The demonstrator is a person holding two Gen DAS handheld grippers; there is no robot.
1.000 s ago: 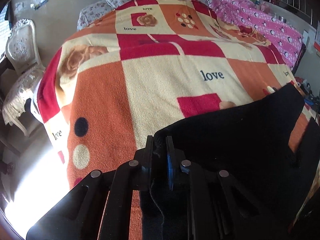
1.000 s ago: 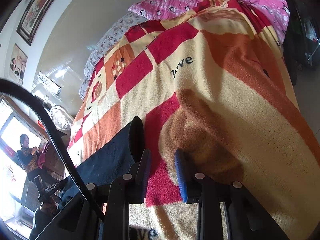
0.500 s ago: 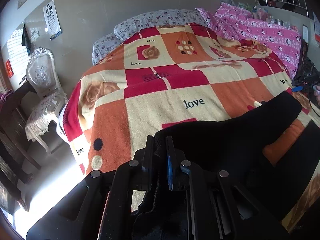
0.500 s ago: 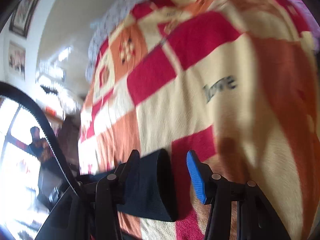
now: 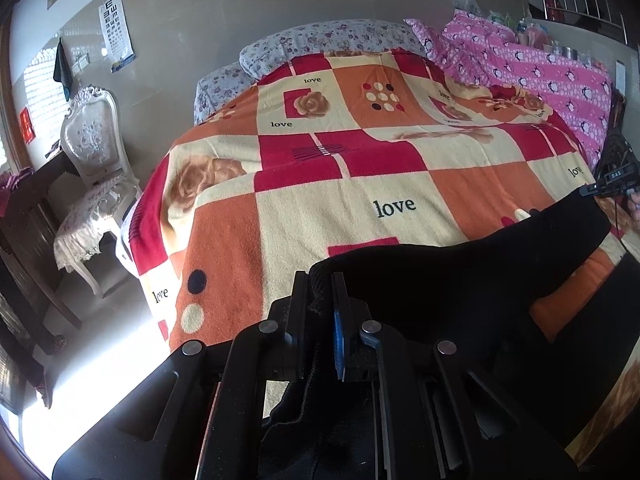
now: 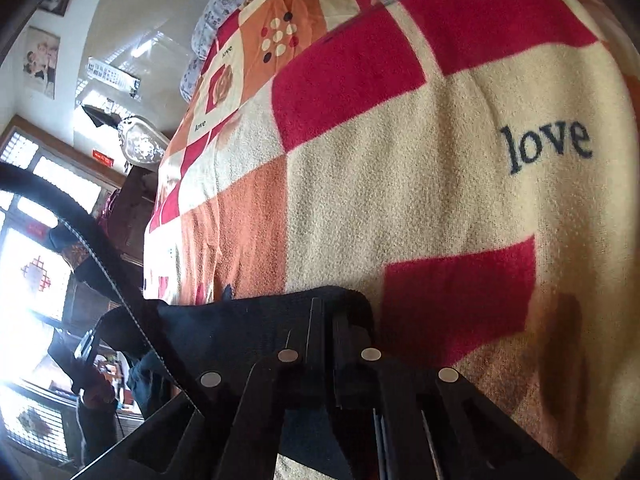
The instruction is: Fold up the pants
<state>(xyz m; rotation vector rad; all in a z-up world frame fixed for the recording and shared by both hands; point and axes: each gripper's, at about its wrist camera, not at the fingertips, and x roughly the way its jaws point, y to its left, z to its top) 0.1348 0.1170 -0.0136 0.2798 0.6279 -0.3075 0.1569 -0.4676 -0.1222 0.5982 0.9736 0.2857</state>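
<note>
I hold the black knit pants [image 5: 460, 280] taut above the bed [image 5: 320, 208] (ready to fold), left gripper [image 5: 320, 292] and right gripper [image 6: 325, 316] fingers clamped on its edge.

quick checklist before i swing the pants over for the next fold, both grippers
1. Left gripper shut on the black pants: ok, cloth is bunched between its closed fingers.
2. Right gripper shut on the pants: ok, fingers are closed with the dark edge pinched between them.
3. Cloth spanning the two grips without a twist: cannot tell, no view shows the whole span.
4. Landing area on the patchwork blanket free of other items: ok in what shows ahead of both grippers.
5. Black cable in the right wrist view clear of the cloth: not ok, it crosses in front of the pants.
6. Lower part of the pants off the floor: cannot tell.
</note>
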